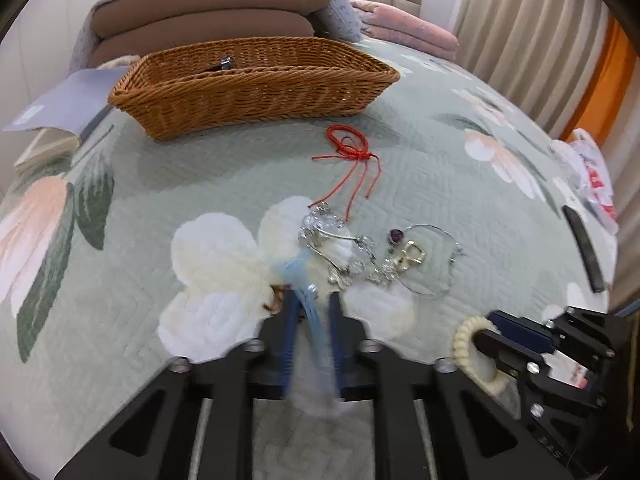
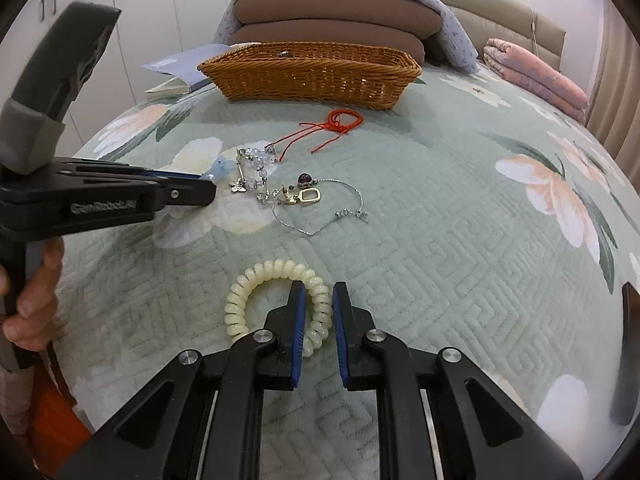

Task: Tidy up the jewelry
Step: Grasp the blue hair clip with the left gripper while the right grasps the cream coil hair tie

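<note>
A wicker basket (image 1: 256,84) (image 2: 312,74) stands at the far side of the bed with a small silver piece inside. On the quilt lie a red cord bracelet (image 1: 352,148) (image 2: 340,124), a clear bead bracelet (image 1: 332,236) (image 2: 256,160), a thin silver bangle (image 1: 432,260) (image 2: 320,208) and a gold and purple charm (image 2: 306,188). My left gripper (image 1: 312,300) (image 2: 208,188) is shut on a pale blue translucent piece (image 1: 298,276) (image 2: 220,170). My right gripper (image 2: 318,292) (image 1: 484,326) straddles the rim of a cream bead bracelet (image 2: 276,300) (image 1: 468,336), jaws narrowly apart around it.
A grey booklet (image 1: 64,104) (image 2: 180,64) lies left of the basket. Brown pillows (image 1: 204,20) and a folded pink blanket (image 2: 536,76) are behind it. A dark flat bar (image 1: 584,248) and a plastic bag (image 1: 592,176) lie at the right edge of the bed.
</note>
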{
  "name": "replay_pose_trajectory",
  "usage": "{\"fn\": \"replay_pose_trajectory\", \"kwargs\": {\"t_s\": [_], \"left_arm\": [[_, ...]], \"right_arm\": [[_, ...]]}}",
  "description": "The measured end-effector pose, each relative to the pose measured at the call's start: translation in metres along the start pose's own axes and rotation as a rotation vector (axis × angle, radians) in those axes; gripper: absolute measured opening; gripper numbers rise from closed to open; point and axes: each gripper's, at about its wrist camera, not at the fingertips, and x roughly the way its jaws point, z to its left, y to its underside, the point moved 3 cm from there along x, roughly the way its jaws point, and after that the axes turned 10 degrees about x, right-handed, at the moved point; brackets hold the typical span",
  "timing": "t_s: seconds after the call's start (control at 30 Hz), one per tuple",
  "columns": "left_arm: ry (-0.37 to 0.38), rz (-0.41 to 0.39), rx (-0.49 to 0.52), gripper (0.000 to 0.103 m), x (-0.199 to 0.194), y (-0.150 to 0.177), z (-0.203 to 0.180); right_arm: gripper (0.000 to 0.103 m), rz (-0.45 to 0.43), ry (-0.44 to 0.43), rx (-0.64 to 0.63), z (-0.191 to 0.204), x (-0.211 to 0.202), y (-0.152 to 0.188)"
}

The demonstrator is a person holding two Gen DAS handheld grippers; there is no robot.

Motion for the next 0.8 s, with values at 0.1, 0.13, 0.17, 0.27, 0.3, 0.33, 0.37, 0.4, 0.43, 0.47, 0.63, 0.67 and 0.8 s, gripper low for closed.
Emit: {"fn": "replay_pose_trajectory", "kwargs": {"t_s": [0.1, 0.13, 0.17, 0.27, 0.3, 0.33, 0.37, 0.4, 0.43, 0.47, 0.63, 0.67, 0.8], "left_arm": [[0.045, -0.016, -0.017, 0.007, -0.003, 0.003, 0.005], [0.057, -0.019, -0.026, 0.007, -0.004, 0.003, 0.006], [0.064, -0.022, -0.034, 0.007, -0.005, 0.003, 0.007], [0.079, -0.044, -0.042, 0.008, -0.01, 0.002, 0.008], [0.078, -0.053, -0.039, 0.007, -0.013, 0.001, 0.008], [0.08, -0.068, -0.035, 0.007, -0.017, -0.001, 0.008], [0.086, -0.078, -0.033, 0.008, -0.021, -0.003, 0.008], [0.09, -0.09, -0.031, 0.007, -0.024, -0.005, 0.009], [0.089, -0.103, -0.026, 0.007, -0.028, -0.009, 0.01], [0.084, -0.112, -0.02, 0.008, -0.031, -0.012, 0.011], [0.064, -0.161, -0.003, 0.007, -0.046, -0.036, 0.022], [0.06, -0.172, -0.002, 0.007, -0.049, -0.042, 0.025], [0.047, -0.219, 0.004, 0.007, -0.061, -0.069, 0.037]], "right_arm": [[0.015, -0.009, 0.002, -0.019, 0.002, 0.0, -0.001], [0.015, -0.01, -0.002, -0.019, 0.002, 0.0, -0.002], [0.014, -0.008, -0.016, -0.01, 0.001, -0.001, -0.002], [0.012, 0.002, -0.096, 0.03, -0.003, -0.004, -0.008], [0.012, -0.004, -0.118, 0.041, -0.004, -0.006, -0.012], [0.012, -0.015, -0.128, 0.044, -0.004, -0.009, -0.017], [0.012, -0.025, -0.132, 0.042, -0.003, -0.011, -0.021], [0.012, -0.039, -0.138, 0.036, -0.001, -0.014, -0.027], [0.012, -0.055, -0.144, 0.03, 0.0, -0.017, -0.034], [0.012, -0.072, -0.149, 0.025, 0.002, -0.02, -0.043], [0.012, -0.158, -0.135, -0.012, 0.009, -0.027, -0.092], [0.012, -0.174, -0.129, -0.018, 0.01, -0.028, -0.101], [0.012, -0.245, -0.12, -0.014, 0.011, -0.025, -0.154]]}}
